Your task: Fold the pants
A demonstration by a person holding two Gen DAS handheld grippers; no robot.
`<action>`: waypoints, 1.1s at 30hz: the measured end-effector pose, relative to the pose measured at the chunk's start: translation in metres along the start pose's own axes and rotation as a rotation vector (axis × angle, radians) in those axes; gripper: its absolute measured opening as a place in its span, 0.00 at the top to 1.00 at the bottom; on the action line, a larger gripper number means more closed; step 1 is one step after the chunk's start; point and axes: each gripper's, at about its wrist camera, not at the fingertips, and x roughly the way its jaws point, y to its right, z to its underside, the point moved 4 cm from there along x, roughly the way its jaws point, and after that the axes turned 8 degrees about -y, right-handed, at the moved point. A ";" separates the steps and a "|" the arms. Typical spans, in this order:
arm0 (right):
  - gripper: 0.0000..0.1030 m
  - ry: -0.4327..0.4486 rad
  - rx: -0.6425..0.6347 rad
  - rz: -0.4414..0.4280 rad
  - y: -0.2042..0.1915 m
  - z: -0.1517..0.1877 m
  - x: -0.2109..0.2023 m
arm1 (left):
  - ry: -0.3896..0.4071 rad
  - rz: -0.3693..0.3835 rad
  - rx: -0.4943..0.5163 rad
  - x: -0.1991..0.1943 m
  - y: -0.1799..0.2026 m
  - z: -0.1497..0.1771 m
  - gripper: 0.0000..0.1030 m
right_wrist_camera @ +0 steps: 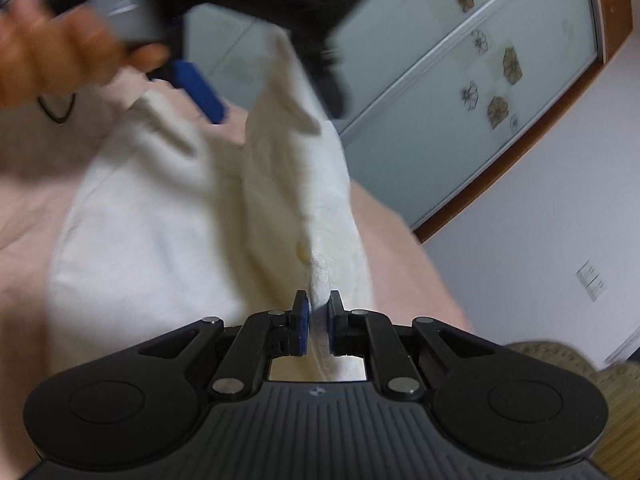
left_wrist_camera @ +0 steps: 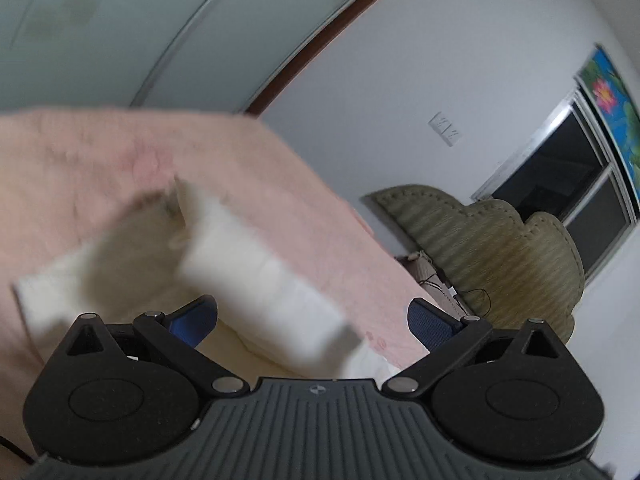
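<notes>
White pants point(right_wrist_camera: 160, 216) lie partly on a pink bed cover point(right_wrist_camera: 24, 208). My right gripper point(right_wrist_camera: 319, 320) is shut on an edge of the pants and lifts a fold of the cloth up from the bed. My left gripper point(left_wrist_camera: 312, 320) is open and empty, above the pants point(left_wrist_camera: 256, 280), which are blurred in its view. The left gripper also shows in the right wrist view point(right_wrist_camera: 256, 80), blurred, at the far end of the raised fold, held by a hand point(right_wrist_camera: 60, 52).
The pink bed cover point(left_wrist_camera: 100, 160) fills the left of the left wrist view. A wardrobe with frosted sliding doors point(right_wrist_camera: 460, 100) stands behind the bed. An olive padded headboard point(left_wrist_camera: 500, 248), a window point(left_wrist_camera: 580, 200) and a wall switch point(left_wrist_camera: 446, 128) are at the right.
</notes>
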 end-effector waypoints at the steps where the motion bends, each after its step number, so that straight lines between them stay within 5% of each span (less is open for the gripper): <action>1: 0.91 -0.002 -0.001 0.004 -0.006 -0.002 0.003 | -0.013 0.006 -0.034 0.004 -0.001 -0.001 0.02; 3: 0.91 -0.008 -0.021 0.030 -0.014 0.002 0.005 | -0.020 0.009 -0.087 0.009 -0.005 -0.003 0.06; 4: 0.90 -0.011 -0.035 0.045 -0.017 0.003 0.006 | -0.029 -0.018 -0.097 0.013 -0.010 -0.006 0.19; 5: 0.88 -0.016 -0.051 0.068 -0.022 0.005 0.004 | -0.046 -0.045 -0.095 0.018 -0.013 -0.006 0.44; 8: 0.63 -0.051 -0.103 0.187 -0.025 0.014 0.004 | -0.089 -0.050 -0.119 0.025 -0.022 -0.008 0.70; 10: 0.51 -0.080 -0.114 0.233 -0.024 0.027 -0.001 | -0.092 -0.051 -0.119 0.028 -0.027 -0.011 0.78; 15: 0.52 -0.192 -0.062 0.317 0.004 0.059 0.002 | -0.104 -0.061 -0.072 0.031 -0.031 -0.017 0.79; 17: 0.57 -0.215 -0.038 0.313 0.015 0.069 0.005 | -0.102 -0.089 -0.045 0.024 -0.034 -0.013 0.64; 19: 0.83 -0.244 -0.020 0.283 0.025 0.074 0.010 | -0.082 -0.137 -0.021 0.017 -0.034 -0.010 0.60; 21: 0.91 -0.245 -0.046 0.276 0.022 0.073 0.008 | -0.076 -0.152 0.031 0.010 -0.034 -0.009 0.67; 23: 0.93 -0.240 -0.095 0.278 0.013 0.074 -0.003 | -0.084 -0.161 0.094 0.006 -0.034 -0.012 0.84; 33: 0.94 -0.211 -0.102 0.127 -0.033 0.060 -0.070 | -0.184 -0.237 0.274 0.002 -0.052 -0.019 0.87</action>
